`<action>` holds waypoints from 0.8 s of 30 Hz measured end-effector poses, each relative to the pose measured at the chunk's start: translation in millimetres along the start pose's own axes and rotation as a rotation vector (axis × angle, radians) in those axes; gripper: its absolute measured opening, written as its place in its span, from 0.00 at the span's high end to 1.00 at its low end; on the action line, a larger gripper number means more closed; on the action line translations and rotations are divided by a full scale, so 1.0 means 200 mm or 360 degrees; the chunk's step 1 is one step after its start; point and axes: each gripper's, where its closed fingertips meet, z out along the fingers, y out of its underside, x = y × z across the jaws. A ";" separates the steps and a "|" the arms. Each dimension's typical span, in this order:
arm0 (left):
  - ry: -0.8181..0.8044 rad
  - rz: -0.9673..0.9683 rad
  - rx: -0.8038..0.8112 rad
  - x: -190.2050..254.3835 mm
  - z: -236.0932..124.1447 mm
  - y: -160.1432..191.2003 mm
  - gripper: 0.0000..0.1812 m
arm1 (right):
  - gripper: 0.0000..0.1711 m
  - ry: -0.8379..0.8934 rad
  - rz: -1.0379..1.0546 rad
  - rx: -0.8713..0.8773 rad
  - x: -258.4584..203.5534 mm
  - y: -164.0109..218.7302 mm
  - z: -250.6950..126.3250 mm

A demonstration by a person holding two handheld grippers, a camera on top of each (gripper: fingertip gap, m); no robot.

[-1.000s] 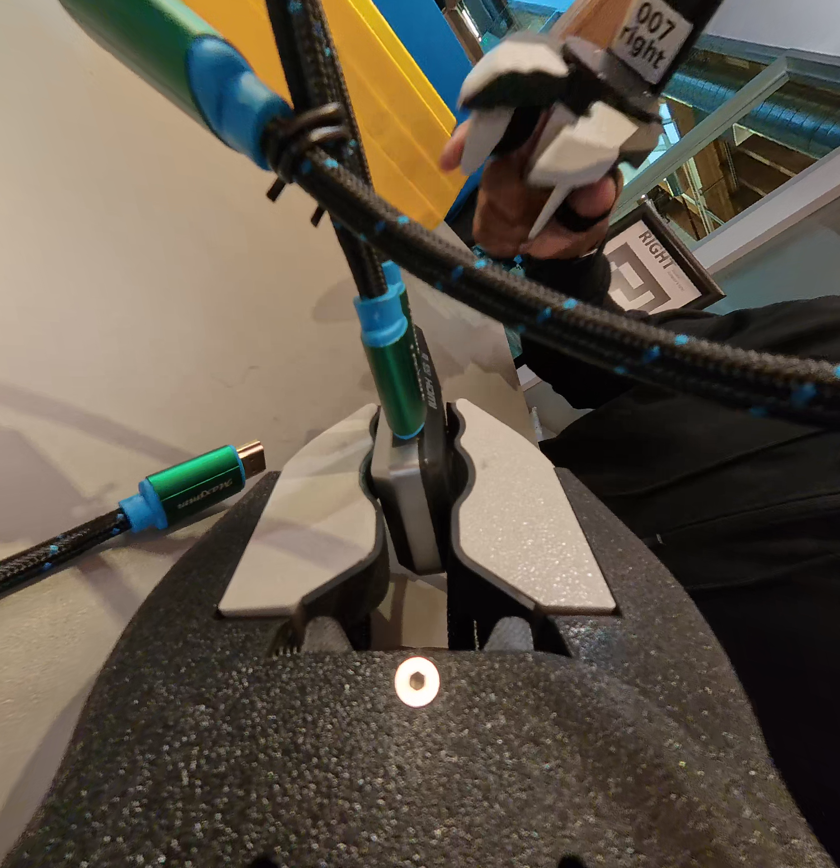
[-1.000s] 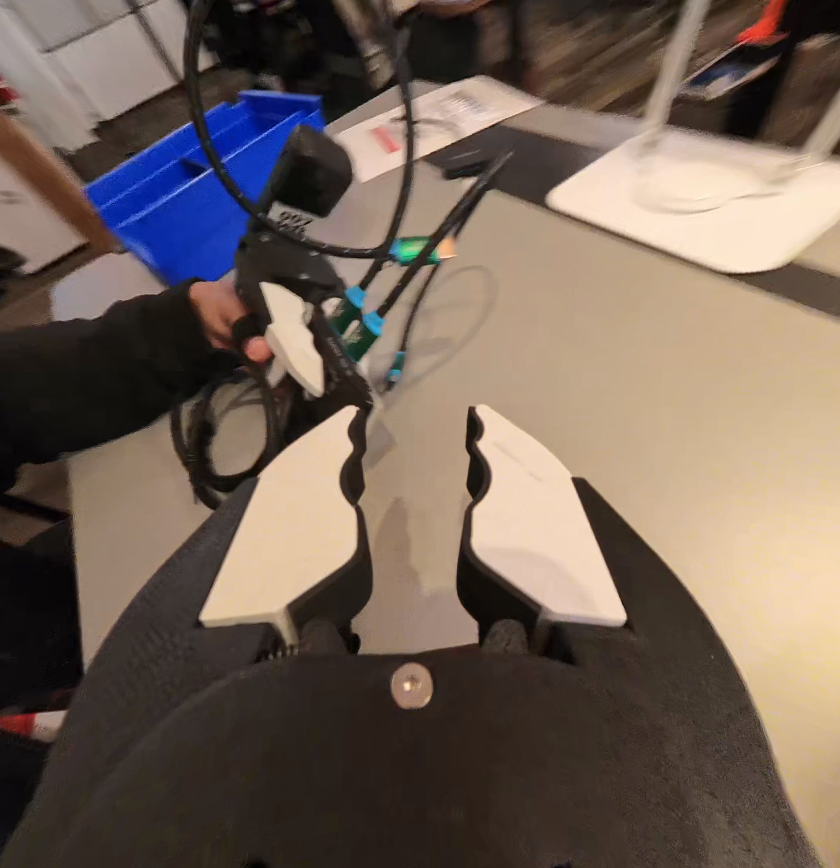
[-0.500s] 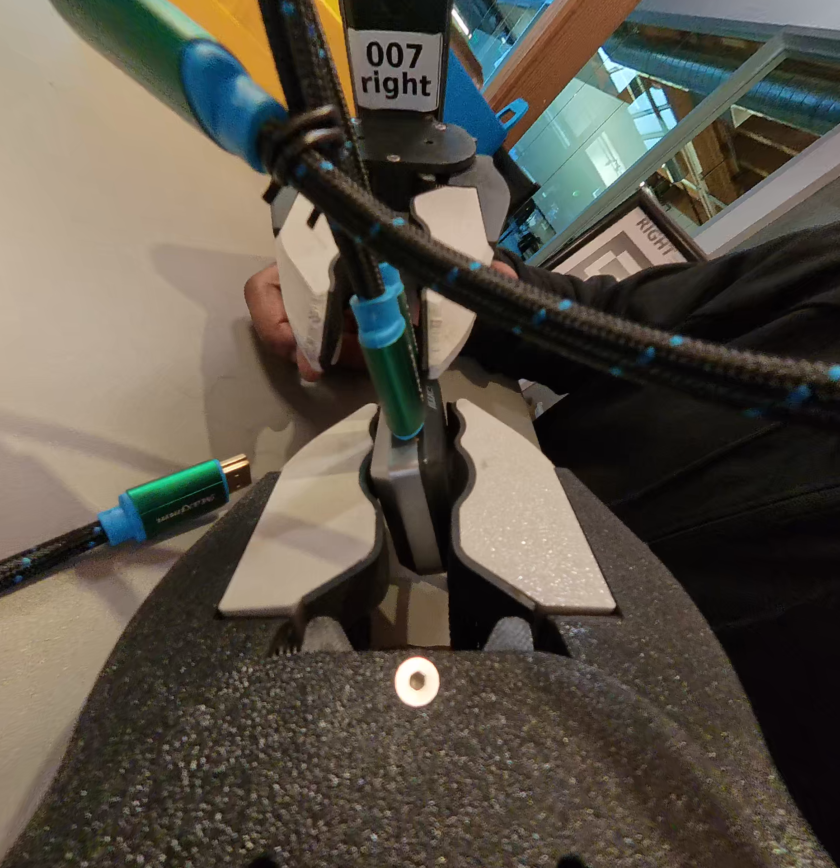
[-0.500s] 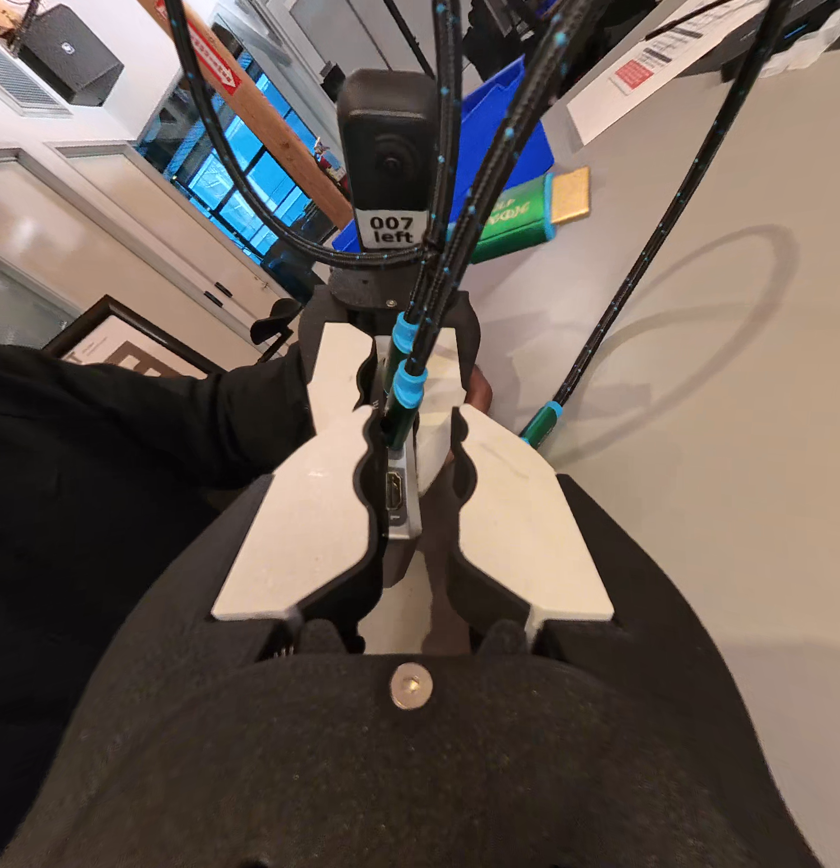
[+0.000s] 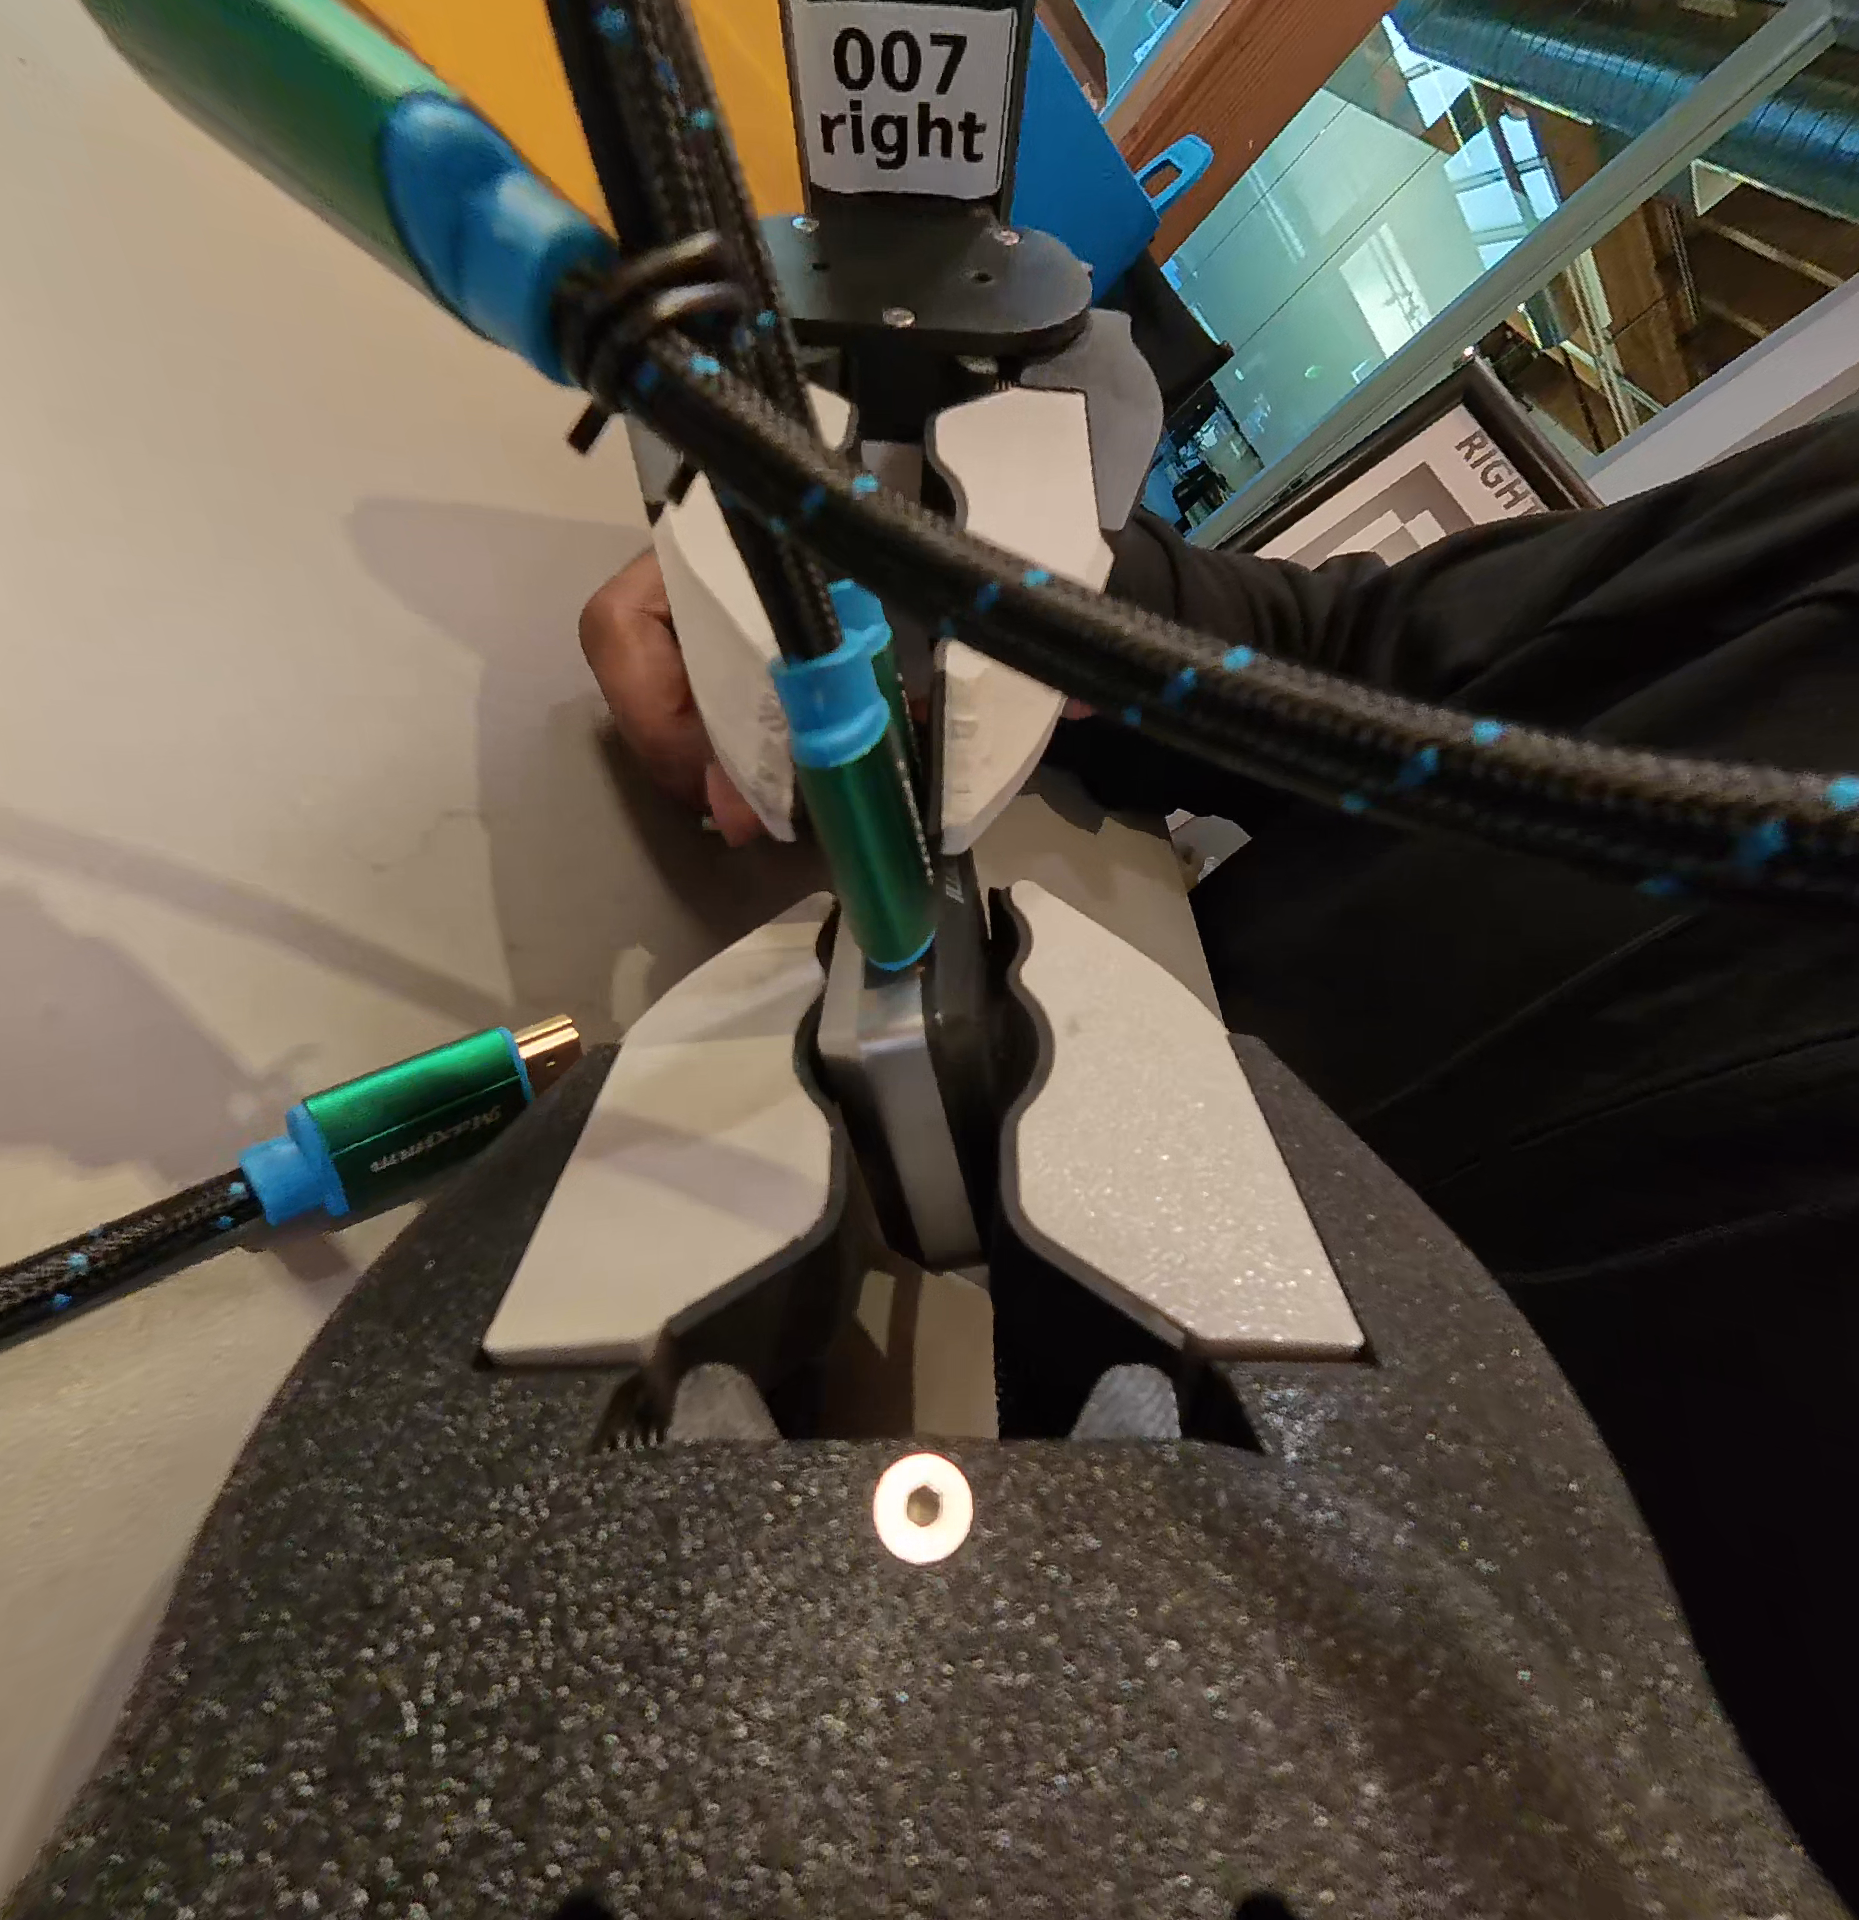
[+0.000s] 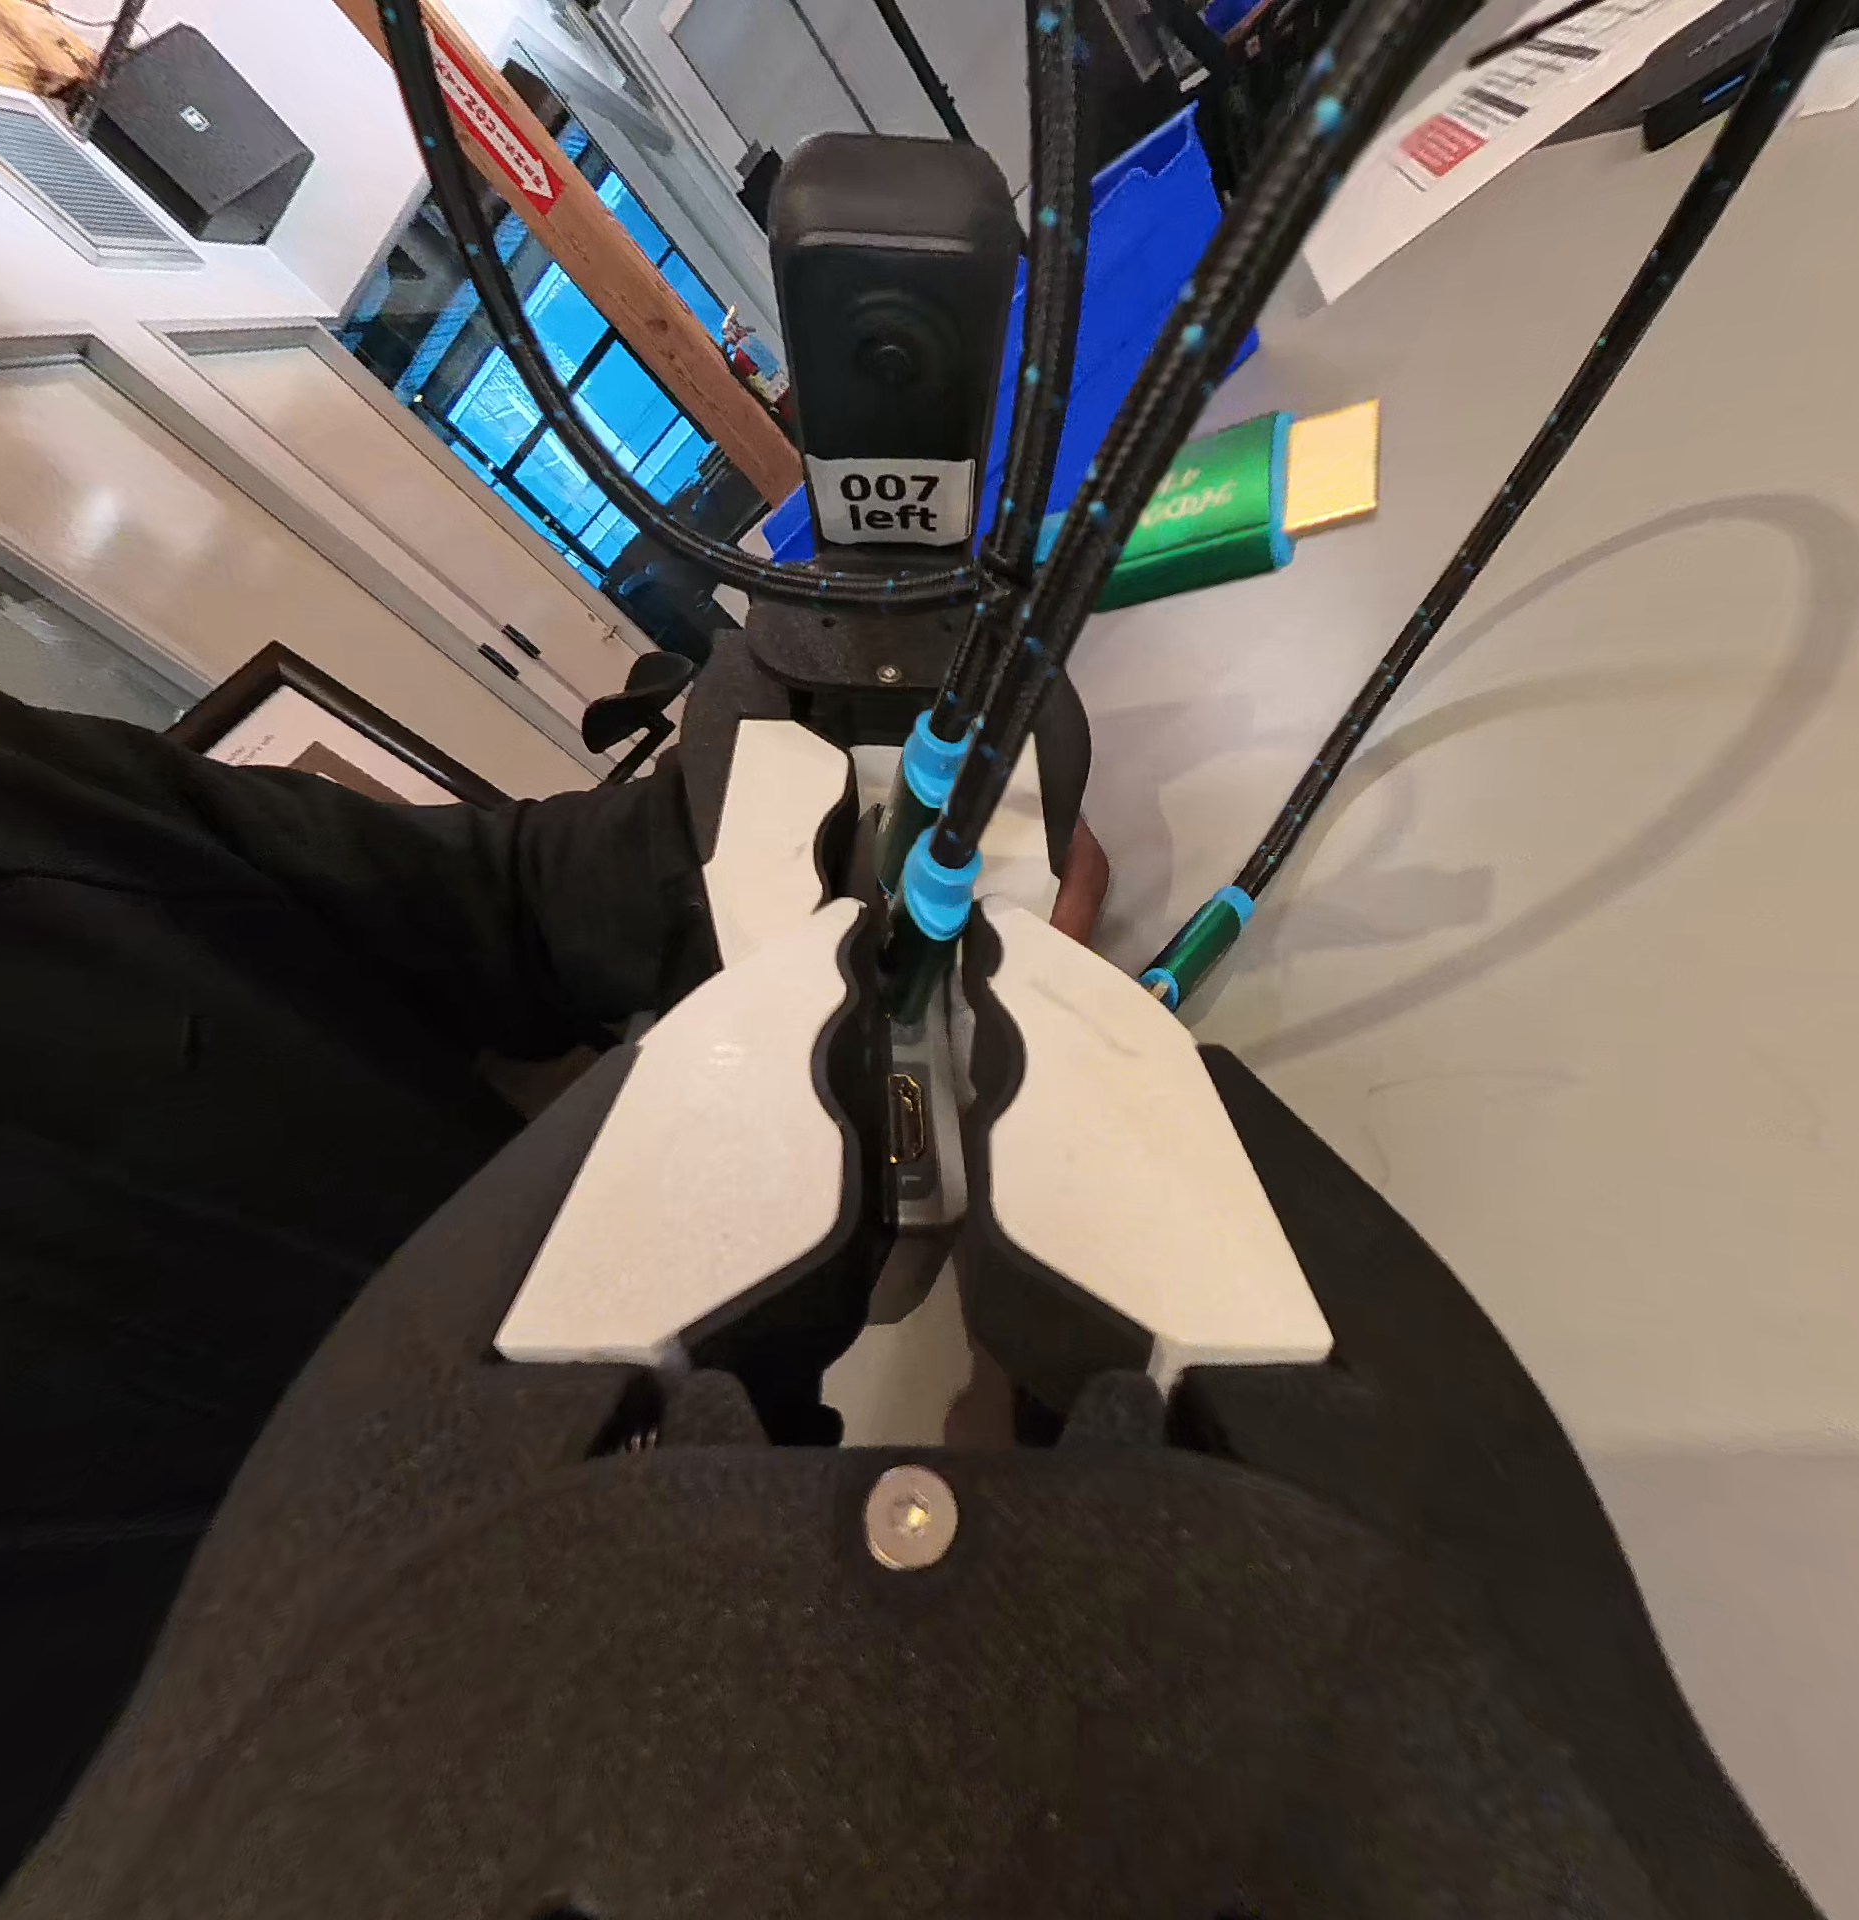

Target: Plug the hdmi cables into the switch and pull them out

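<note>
My left gripper (image 5: 920,914) is shut on the grey-and-black HDMI switch (image 5: 889,1122), held edge-on above the table. Two green plugs with blue collars sit in the switch; the near one (image 6: 930,935) lies between the tips of my right gripper (image 6: 923,920), which has closed around it and the switch's end (image 6: 925,1153). An empty port (image 6: 909,1127) faces the right wrist camera. My right gripper also shows in the left wrist view (image 5: 868,821), flanking the plug (image 5: 868,831). A loose plug (image 5: 416,1117) lies on the table. Another loose plug (image 6: 1205,509) hangs from the braided cables.
Black braided cables (image 5: 1216,707) cross in front of both cameras. The beige table (image 6: 1527,1039) lies below. A blue bin (image 6: 1143,260) and printed sheets (image 6: 1507,114) sit at its far side. A person's black sleeve (image 5: 1527,935) is to the right. About 4 cm separates my left fingertips from my right.
My right gripper swung in from afar to face the left gripper, then moved over the switch's end and narrowed its fingers around the near plug. The left gripper kept hold of the switch.
</note>
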 end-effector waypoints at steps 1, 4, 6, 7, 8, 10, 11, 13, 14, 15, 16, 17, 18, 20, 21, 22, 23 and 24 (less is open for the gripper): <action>-0.0007 -0.0005 0.0002 0.00 0.00 0.00 0.86 | 0.92 -0.0004 0.0003 0.0014 -0.01 0.00 0.00; 0.0038 0.0018 0.0038 0.03 0.00 -0.01 0.87 | 0.94 -0.0055 0.0054 0.0100 -0.04 -0.03 0.00; 0.0057 0.0012 0.0077 0.03 -0.01 -0.03 0.87 | 0.94 -0.0060 0.0044 0.0157 -0.05 -0.05 0.00; 0.0069 0.0012 0.0104 0.04 0.00 -0.04 0.87 | 0.94 -0.0070 0.0040 0.0178 -0.06 -0.06 -0.01; 0.0073 0.0010 0.0115 0.04 0.00 -0.04 0.87 | 0.94 -0.0080 0.0041 0.0188 -0.06 -0.06 -0.01; 0.0092 0.0017 0.0112 0.05 0.00 -0.04 0.87 | 0.94 -0.0105 0.0045 0.0186 -0.07 -0.06 -0.01; 0.0096 0.0014 0.0110 0.05 0.00 -0.04 0.87 | 0.94 -0.0114 0.0050 0.0183 -0.07 -0.06 -0.01; 0.0126 0.0016 0.0058 0.06 0.00 -0.02 0.88 | 0.93 -0.0101 0.0128 0.0345 -0.05 -0.13 -0.05; 0.0183 0.0040 -0.0097 0.10 0.03 0.06 0.87 | 0.93 -0.0078 0.0288 0.0550 0.03 -0.21 -0.15; 0.0251 0.0123 -0.0214 0.17 0.06 0.12 0.87 | 0.94 -0.0022 0.0427 0.0687 0.13 -0.26 -0.26; 0.0326 0.0172 -0.0270 0.23 0.10 0.16 0.87 | 0.93 0.0044 0.0476 0.0723 0.21 -0.28 -0.35; 0.0371 0.0175 -0.0273 0.27 0.13 0.17 0.87 | 0.93 0.0151 0.0410 0.0686 0.24 -0.29 -0.40; 0.0363 0.0157 -0.0279 0.28 0.16 0.17 0.87 | 0.93 0.0235 0.0328 0.0655 0.25 -0.29 -0.43; 0.0337 0.0111 -0.0247 0.25 0.16 0.16 0.87 | 0.93 0.0299 0.0229 0.0616 0.24 -0.30 -0.43; 0.0343 0.0101 -0.0178 0.24 0.14 0.12 0.87 | 0.93 0.0334 0.0188 0.0585 0.24 -0.29 -0.42; 0.0338 0.0116 -0.0113 0.23 0.11 0.09 0.87 | 0.93 0.0365 0.0162 0.0553 0.25 -0.28 -0.40; 0.0308 0.0135 -0.0066 0.21 0.08 0.06 0.87 | 0.93 0.0392 0.0150 0.0530 0.26 -0.26 -0.39; 0.0266 0.0137 -0.0020 0.18 0.05 0.03 0.87 | 0.93 0.0416 0.0142 0.0521 0.27 -0.26 -0.39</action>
